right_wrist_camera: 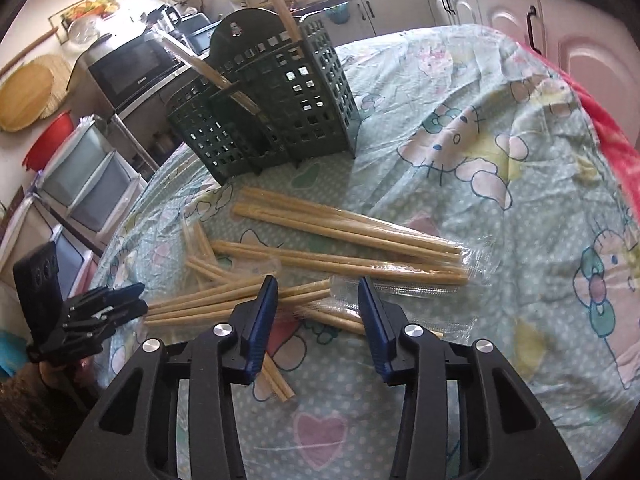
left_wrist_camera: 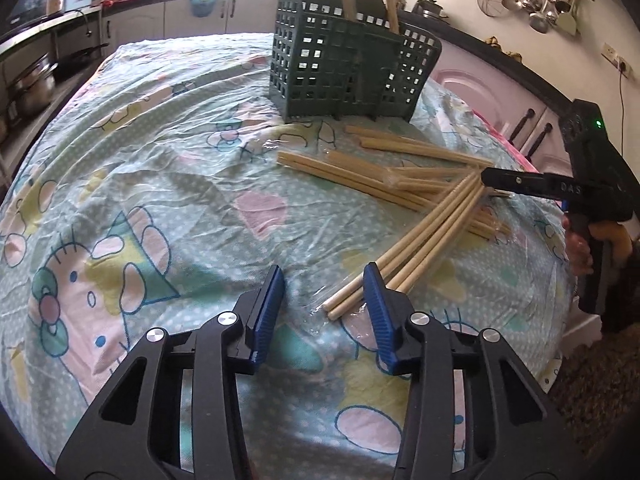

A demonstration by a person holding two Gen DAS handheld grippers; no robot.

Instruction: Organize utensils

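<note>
Dk green grid basket (left_wrist_camera: 340,60), tan chopsticks (right_wrist_camera: 344,232), mint polka-dot cartoon cloth (left_wrist_camera: 160,160), blue-padded blk gripper (left_wrist_camera: 324,284).

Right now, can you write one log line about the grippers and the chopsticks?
left gripper: open, nothing between jaws | right gripper: open, over chopsticks | green basket: some chopsticks already inside

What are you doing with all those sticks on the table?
A person holds a gripper in each hand, sorting wrapped chopsticks into the dark green utensil basket. A few already stand inside it; most lie in a loose pile on the cartoon tablecloth. The left gripper and the right gripper sit low over the pile, jaws apart, gripping nothing yet.
</note>
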